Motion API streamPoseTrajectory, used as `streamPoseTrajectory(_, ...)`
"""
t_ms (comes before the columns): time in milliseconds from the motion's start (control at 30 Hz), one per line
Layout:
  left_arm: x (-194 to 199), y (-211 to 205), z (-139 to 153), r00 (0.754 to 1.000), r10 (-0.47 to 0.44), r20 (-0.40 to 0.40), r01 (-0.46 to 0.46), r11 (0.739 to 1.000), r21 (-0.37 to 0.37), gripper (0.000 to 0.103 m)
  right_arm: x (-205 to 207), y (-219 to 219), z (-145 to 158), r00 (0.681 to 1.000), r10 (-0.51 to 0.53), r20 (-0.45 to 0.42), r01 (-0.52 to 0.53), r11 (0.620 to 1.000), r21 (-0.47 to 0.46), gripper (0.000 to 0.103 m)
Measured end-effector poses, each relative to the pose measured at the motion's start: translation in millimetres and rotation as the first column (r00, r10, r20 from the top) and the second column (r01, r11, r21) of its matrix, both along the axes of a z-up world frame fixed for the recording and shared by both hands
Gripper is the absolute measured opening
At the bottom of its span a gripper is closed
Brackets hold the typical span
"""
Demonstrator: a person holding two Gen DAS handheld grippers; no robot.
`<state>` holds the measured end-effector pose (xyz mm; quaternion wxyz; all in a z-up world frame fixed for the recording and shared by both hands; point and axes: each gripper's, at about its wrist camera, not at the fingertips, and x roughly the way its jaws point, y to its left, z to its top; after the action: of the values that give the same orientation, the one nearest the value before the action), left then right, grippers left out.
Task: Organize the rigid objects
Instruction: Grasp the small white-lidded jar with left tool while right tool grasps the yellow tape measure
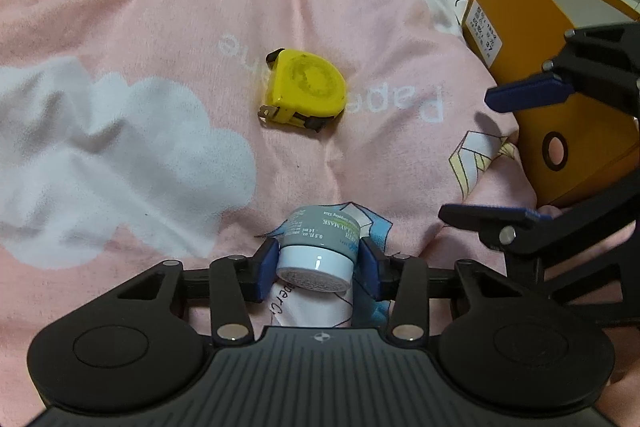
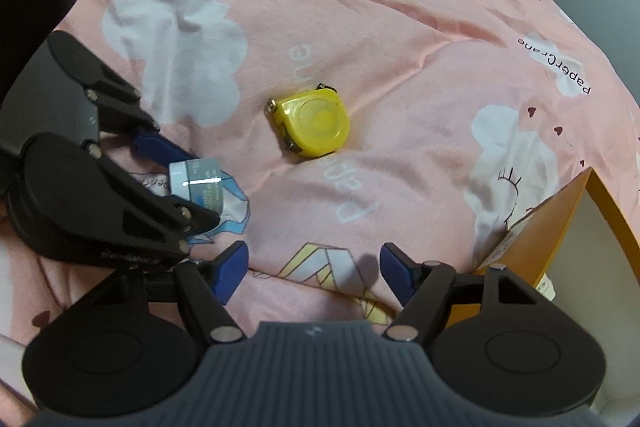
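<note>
While the left claw (image 1: 318, 261) clamps the small grey clay-mask jar (image 1: 320, 245) between its blue pads just above the pink duvet (image 1: 160, 27), the right claw (image 2: 314, 273) hangs spread and empty. The yellow tape measure (image 2: 314, 125) lies ahead of both claws; the orange box (image 1: 532, 67) stands beside the right one.

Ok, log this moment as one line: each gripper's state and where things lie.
left gripper: shut on clay mask jar | right gripper: open, holding nothing | yellow tape measure: on pink quilt | orange box: open, right side
</note>
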<state>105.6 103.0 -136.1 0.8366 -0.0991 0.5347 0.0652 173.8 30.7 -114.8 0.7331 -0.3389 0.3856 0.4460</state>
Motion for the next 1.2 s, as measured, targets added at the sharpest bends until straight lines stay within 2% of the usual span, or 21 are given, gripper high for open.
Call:
streamPoseTrajectory(100, -4.4, 0.0, 5.5, 0.999, 0.037, 0.02, -0.038, 0.999, 0.002, 0.049, 4.0, 2.1, 0.4, 1.0, 0.007, 0.013, -0.006, 1.0, -0.008, 0.072)
streamPoseTrajectory(200, -12.0, 0.0, 20.3, 0.994, 0.088, 0.065, -0.09, 0.995, 0.042, 0.048, 10.0, 2.2, 5.4, 1.0, 0.005, -0.001, -0.005, 1.0, 0.008, 0.072)
streamPoseTrajectory(367, -19.9, 8.5, 43.7, 0.969, 0.204, 0.143, -0.215, 0.974, 0.067, 0.047, 23.5, 14.9, 14.8, 1.0, 0.001, -0.016, 0.0, 1.0, 0.03, 0.072)
streamPoseTrajectory(533, -18.0, 26.6, 51.8, 0.948, 0.267, 0.172, -0.28, 0.958, 0.056, 0.047, 37.9, 38.7, 16.3, 0.999, 0.036, 0.008, -0.037, 0.999, 0.037, 0.072)
streamPoseTrajectory(667, -14.3, 33.6, 50.9, 0.939, 0.294, 0.177, -0.308, 0.95, 0.054, 0.047, 50.7, 55.2, 13.4, 0.998, 0.06, -0.022, -0.059, 0.997, 0.052, 0.072)
streamPoseTrajectory(800, -14.7, 35.9, 48.4, 0.933, 0.313, 0.176, -0.325, 0.945, 0.041, 0.047, 54.9, 71.4, 5.9, 0.994, 0.111, -0.008, -0.111, 0.993, 0.045, 0.072)
streamPoseTrajectory(900, -13.9, 37.8, 47.4, 0.932, 0.319, 0.175, -0.33, 0.943, 0.038, 0.047, 61.7, 81.0, -2.5, 0.991, 0.128, -0.042, -0.126, 0.991, 0.044, 0.072)
streamPoseTrajectory(1067, -15.4, 37.3, 46.4, 0.929, 0.326, 0.174, -0.336, 0.941, 0.036, 0.047, 72.6, 93.8, -15.5, 0.983, 0.119, -0.143, -0.111, 0.992, 0.062, 0.059)
streamPoseTrajectory(1200, -16.4, 37.9, 45.8, 0.929, 0.328, 0.174, -0.339, 0.94, 0.034, 0.047, 71.8, 100.1, -20.3, 0.981, 0.117, -0.153, -0.108, 0.992, 0.067, 0.059)
